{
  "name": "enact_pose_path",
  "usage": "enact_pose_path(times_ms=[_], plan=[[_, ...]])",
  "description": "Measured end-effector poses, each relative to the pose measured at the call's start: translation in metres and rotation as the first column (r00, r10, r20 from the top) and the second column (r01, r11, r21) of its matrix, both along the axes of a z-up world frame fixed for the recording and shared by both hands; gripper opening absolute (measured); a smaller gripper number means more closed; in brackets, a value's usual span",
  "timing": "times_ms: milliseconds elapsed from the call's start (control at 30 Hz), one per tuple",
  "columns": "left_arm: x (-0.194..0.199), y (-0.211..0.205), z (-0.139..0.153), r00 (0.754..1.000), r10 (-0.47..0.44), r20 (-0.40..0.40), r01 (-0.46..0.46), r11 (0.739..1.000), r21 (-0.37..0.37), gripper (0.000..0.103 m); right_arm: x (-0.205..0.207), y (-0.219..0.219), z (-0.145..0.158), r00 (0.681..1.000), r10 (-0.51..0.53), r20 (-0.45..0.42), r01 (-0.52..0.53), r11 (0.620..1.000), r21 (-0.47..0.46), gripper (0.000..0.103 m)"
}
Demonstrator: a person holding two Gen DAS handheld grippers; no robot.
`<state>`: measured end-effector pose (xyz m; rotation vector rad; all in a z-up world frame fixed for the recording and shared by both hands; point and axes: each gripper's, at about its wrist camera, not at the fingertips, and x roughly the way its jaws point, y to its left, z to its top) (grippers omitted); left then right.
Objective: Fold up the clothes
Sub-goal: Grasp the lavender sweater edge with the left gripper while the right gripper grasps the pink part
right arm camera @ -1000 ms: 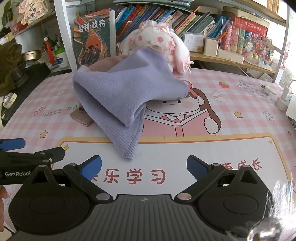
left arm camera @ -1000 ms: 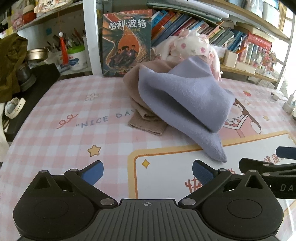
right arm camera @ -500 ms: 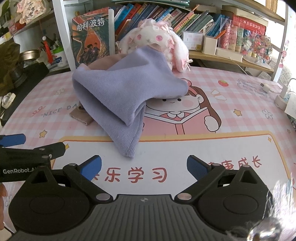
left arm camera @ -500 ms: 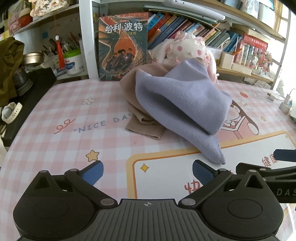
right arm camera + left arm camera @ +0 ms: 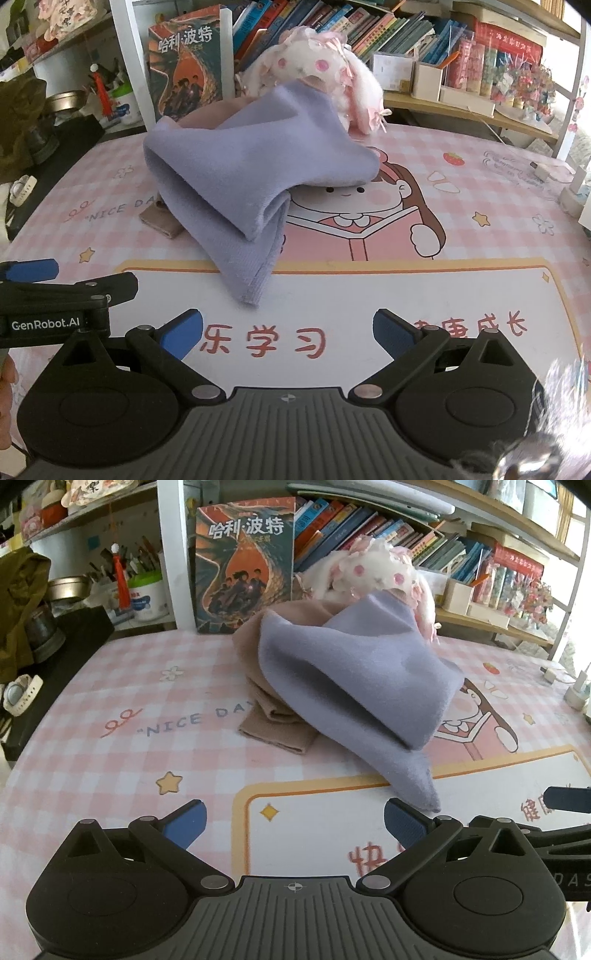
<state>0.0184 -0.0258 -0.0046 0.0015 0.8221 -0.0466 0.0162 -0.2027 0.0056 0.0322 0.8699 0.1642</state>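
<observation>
- At far left in the left wrist view, dark shelf clutter and a white watch [image 5: 20, 694] at the table edge: well apart from the work, unlikely to snag.
- Left gripper [image 5: 295, 821] wide open, holding nothing, low over the patterned table mat [image 5: 110, 768]; risk of pinching the mat itself if lowered too flat.
- Beige garment [image 5: 273, 723] lying crumpled under the lilac garment [image 5: 354, 679], both mid-table and unfolded; could come up together if grabbed deep in the pile.
- Lilac corner [image 5: 424, 794] just ahead of the left gripper's right finger; easy to nudge away instead of catching.
- Plush toy [image 5: 314, 70] touching the pile behind; likely to topple or drag along on a pull.
- Right gripper [image 5: 288, 328] also spread open and empty, close beside the left; possible collision when reaching for the same corner [image 5: 251, 291].
</observation>
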Motion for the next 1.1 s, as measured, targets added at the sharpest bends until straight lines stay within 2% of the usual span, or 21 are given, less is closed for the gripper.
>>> enact_pose_path(times_ms=[300,533,833,1100], plan=[[-0.001,-0.049,0.014,0.995,0.099,0.01,-0.099,0.995,0.005,0.103,0.017,-0.056,0.0,0.999,0.05,0.003,-0.05,0.998,0.043,0.099],[-0.005,-0.082,0.008,0.981,0.193,0.011,-0.193,0.981,-0.018,0.102,0.027,-0.101,-0.006,0.992,0.126,0.013,-0.127,0.988,0.092,0.099],[0.016,-0.124,0.002,0.984,0.154,0.094,-0.169,0.968,0.185,0.102,0.053,-0.158,-0.019,0.997,0.075,-0.032,-0.063,0.961,0.269,0.099],[0.034,-0.154,-0.004,0.984,0.086,0.156,-0.14,0.917,0.375,0.101,0.064,-0.179,-0.025,0.997,0.049,-0.061,-0.022,0.926,0.376,0.099]])
